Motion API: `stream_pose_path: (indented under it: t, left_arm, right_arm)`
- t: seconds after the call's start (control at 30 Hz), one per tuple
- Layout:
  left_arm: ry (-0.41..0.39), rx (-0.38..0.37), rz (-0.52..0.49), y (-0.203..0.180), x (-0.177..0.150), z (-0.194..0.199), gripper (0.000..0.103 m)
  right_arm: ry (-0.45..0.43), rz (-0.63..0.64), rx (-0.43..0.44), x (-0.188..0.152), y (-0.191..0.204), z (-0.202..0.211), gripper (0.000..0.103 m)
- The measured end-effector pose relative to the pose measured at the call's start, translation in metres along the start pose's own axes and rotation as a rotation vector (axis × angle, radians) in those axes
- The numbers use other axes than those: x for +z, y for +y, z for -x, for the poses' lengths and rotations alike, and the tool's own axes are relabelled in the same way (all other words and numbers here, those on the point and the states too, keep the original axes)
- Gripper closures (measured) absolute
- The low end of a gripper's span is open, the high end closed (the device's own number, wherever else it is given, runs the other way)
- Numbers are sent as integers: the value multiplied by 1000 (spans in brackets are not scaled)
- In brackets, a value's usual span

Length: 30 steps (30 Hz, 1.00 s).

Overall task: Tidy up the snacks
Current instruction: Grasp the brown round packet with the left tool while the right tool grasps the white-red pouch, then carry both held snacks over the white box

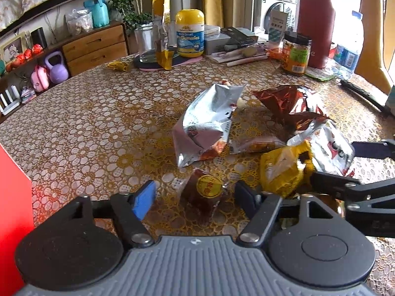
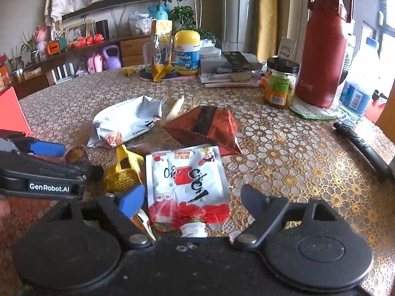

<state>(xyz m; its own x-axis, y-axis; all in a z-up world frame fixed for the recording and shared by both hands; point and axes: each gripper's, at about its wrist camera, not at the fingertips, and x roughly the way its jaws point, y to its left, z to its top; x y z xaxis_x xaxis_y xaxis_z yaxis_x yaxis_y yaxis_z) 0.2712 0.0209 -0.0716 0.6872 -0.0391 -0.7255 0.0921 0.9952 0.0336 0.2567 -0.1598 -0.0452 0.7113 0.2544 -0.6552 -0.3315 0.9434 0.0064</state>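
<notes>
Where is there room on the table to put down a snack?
Bare cloth lies left of the silver bag, toward the red box, and right of the red-brown bag, before the black remote. The far edge by the red bottle is crowded.

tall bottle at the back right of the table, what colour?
The tall bottle is dark red, handle and lid included. Clearest in the right wrist view.

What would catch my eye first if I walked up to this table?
Probably the heap of crinkled snack packets mid-table: a silver bag, a red-brown foil bag beside it, and a white pouch with strawberries lying flat nearest the right claw, between its open fingers. Next, the tall red bottle towering at the far right edge, beside a black-lidded jar.
</notes>
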Motion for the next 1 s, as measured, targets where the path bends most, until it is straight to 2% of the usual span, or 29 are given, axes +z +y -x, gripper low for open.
stream_pose_path:
  t: [0.07,0.13,0.23,0.6,1.0]
  left_arm:
    - [-3,-3,-4,-1,0,0,39]
    - [-2,-21,-1,-1,-1,1,49]
    - [-5,-33,-9,-4,-1,3,62]
    - [-13,-18,12,-8,-3,21,64]
    - [-63,-16,50,-6,-10,71,64]
  right_arm:
    - [2,-2,1,-1,0,-1,28]
    - [2,-5,11,-1,1,-1,32]
    - [-8,-3,2,-3,2,-1,33]
    - [-31,-30,-20,-9,2,5,37]
    - [-51,-96,-63,-22,-4,38,37]
